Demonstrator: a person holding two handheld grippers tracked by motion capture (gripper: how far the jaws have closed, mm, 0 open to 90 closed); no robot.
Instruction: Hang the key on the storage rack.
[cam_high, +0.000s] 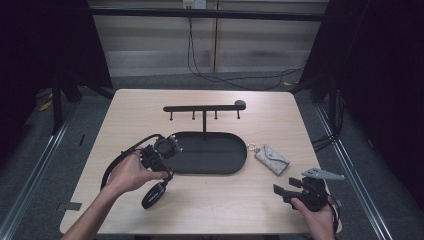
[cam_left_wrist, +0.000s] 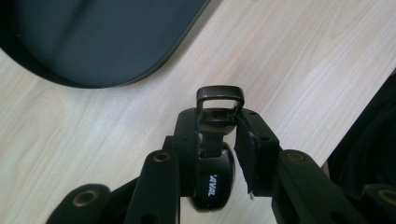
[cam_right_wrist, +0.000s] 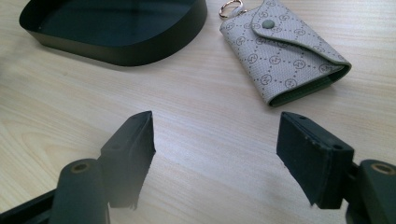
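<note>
My left gripper (cam_left_wrist: 217, 135) clamps a black key fob (cam_left_wrist: 214, 179) just beside the dark oval tray (cam_high: 220, 162). My right gripper (cam_right_wrist: 215, 158) gapes wide, the patterned key pouch (cam_right_wrist: 285, 51) beside that tray.

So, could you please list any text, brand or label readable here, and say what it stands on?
"SAVAL", as far as it reads, white, on the glossy black key fob held in the left tongs.
Round monogram marks on the grey key pouch: too small to read.
</note>
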